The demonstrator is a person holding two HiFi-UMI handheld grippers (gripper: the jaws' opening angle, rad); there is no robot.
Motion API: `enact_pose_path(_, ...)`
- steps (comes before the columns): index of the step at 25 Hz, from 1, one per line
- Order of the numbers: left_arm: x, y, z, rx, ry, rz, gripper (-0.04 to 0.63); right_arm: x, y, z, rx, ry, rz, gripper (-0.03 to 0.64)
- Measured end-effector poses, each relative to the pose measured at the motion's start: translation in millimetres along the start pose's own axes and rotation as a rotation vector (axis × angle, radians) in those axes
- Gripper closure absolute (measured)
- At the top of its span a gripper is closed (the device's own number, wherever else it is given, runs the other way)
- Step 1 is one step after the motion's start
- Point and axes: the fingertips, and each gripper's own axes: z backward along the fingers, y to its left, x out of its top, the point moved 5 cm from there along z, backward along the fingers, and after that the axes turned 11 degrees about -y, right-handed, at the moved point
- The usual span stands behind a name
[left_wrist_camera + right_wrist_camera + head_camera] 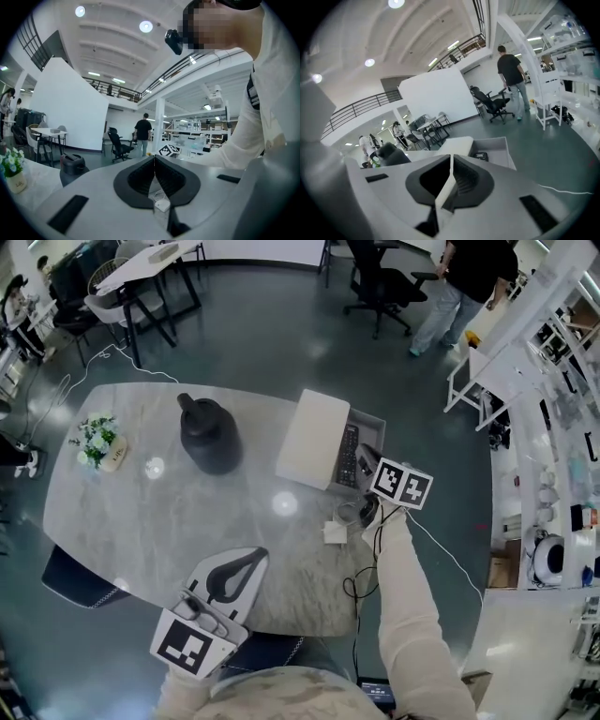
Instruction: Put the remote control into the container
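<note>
**Operator B:** Remote control (pixel 349 454), where do you see it?

**Operator A:** I see it lying inside the grey container (pixel 372 420) at the far right of the tabletop (pixel 141 521). It is a dark strip with its buttons up, just beside the white lid (pixel 312 439) that sits along the container's left side.

**Operator B:** And your right side?

**Operator A:** My right hand-held gripper (pixel 367 459) hangs over the container's near right corner and is apart from the remote. In the right gripper view its jaws are pressed together with nothing between them. Beyond them the container stands open, with the remote on its floor.

**Operator B:** The left one?

**Operator A:** My left hand-held gripper (pixel 251 563) is at the near edge of the tabletop, well apart from the container. Its jaws are also closed and empty. Past them I see a small white plug (pixel 335 532) with its cable on the marble.

**Operator B:** Anything else up there?

**Operator A:** A black jug (pixel 208 434) stands left of the container, and a little pot of flowers (pixel 97 439) sits at the far left end.
</note>
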Motion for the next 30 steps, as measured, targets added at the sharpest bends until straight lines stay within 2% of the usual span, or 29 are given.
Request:
enact_pose_path(5, 6, -22, -9, -0.053, -0.011, -0.009, 0.583, 25, 43, 57, 0.135, -0.095, 0.089, 0.588)
enact_pose_path(10, 13, -41, -20, -0.102, -0.031, -0.017, 0.583, 40, 86, 128, 0.215, -0.182, 0.233, 0.588)
enact_pose_path(13, 18, -49, -26, -0.123, -0.048, -0.021, 0.583, 43, 108, 169, 0.26, -0.239, 0.251, 0.588)
enact_pose_path(17, 24, -59, -30, -0.145, -0.07, -0.03, 0.583, 45, 128, 217, 0.289, -0.312, 0.27, 0.588)
enact_pose_path(22, 28, -69, -28, -0.163, -0.084, -0.032, 0.583, 44, 153, 263, 0.301, -0.372, 0.374, 0.588)
enact_pose_path(27, 32, -78, -28, -0.183, -0.091, -0.043, 0.583, 36, 174, 290, 0.305, -0.403, 0.48, 0.588)
enact_pose_path(30, 33, -80, -29, -0.196, -0.095, -0.063, 0.583, 31, 182, 297, 0.33, -0.415, 0.495, 0.588)
